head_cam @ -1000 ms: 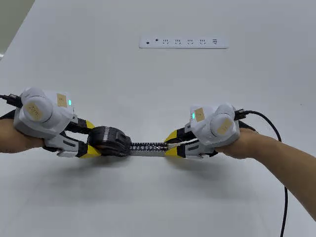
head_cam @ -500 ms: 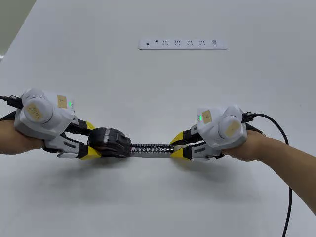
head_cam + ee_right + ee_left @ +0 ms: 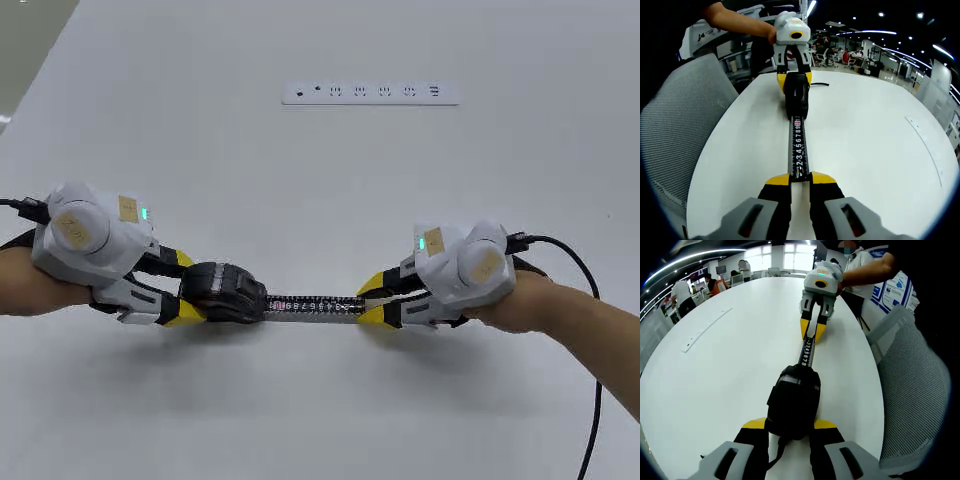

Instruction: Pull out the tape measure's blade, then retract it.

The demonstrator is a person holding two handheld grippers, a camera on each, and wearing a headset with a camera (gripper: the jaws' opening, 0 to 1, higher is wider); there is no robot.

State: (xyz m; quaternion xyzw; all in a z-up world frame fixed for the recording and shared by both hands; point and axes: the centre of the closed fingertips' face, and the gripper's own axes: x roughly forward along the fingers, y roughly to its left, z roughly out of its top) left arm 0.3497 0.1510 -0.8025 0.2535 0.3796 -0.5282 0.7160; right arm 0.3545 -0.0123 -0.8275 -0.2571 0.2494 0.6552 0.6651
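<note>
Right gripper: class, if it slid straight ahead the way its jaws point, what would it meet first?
The right gripper, running along the blade it grips, would probably first meet the black tape measure, which is held by the left gripper.

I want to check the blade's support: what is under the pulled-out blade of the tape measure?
The white table lies under the blade; whether they touch, I cannot tell. The blade's tip is hidden in the right claw.
</note>
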